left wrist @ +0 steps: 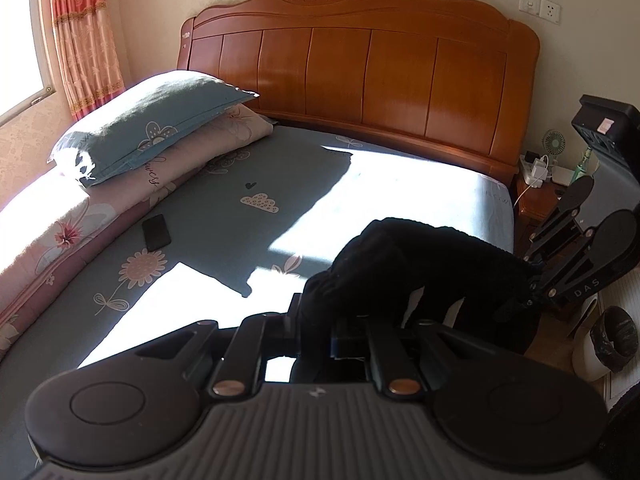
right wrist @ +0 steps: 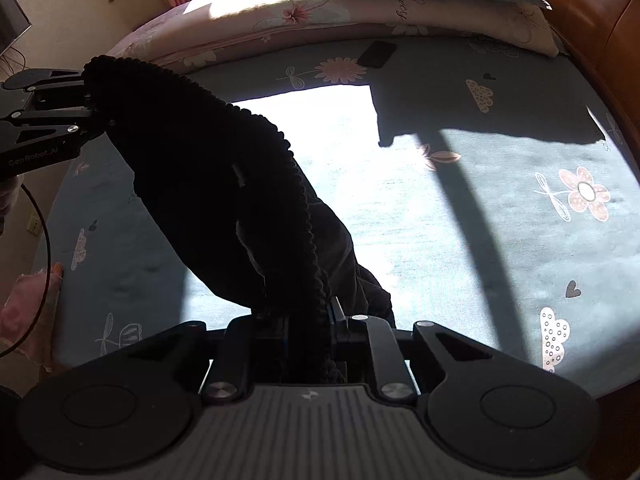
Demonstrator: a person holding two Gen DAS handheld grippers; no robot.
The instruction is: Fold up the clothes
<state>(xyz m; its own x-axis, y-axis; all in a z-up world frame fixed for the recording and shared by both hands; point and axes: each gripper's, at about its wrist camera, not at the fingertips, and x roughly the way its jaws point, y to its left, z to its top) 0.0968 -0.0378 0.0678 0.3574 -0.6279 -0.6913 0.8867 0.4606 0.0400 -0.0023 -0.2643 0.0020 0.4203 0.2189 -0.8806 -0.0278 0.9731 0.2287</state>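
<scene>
Between the two claws hung a black knitted garment (right wrist: 224,184), held clear above the bed sheet (right wrist: 460,240). At its left end, the left gripper (right wrist: 94,114) was clamped together on the garment's ribbed edge; in that gripper's own view (left wrist: 316,332) the dark cloth bunched between its fingers and ran off to the right. At the right end, the right gripper (right wrist: 310,328) was likewise closed on the fabric, the ribbed hem passing straight down between its fingers; from the left camera it (left wrist: 534,280) appeared at the far right, gripping the opposite end.

Ahead and left of the left claw lay a stacked blue pillow (left wrist: 152,124) on a pink floral quilt (left wrist: 60,232), with a dark phone (left wrist: 157,232) flat on the sheet beside the quilt. Directly ahead stood a wooden headboard (left wrist: 360,80). To the right of it sat a bedside table (left wrist: 540,196) carrying chargers and a small fan (left wrist: 554,142). Below the right claw stood a white bin (left wrist: 596,344) with a black liner.
</scene>
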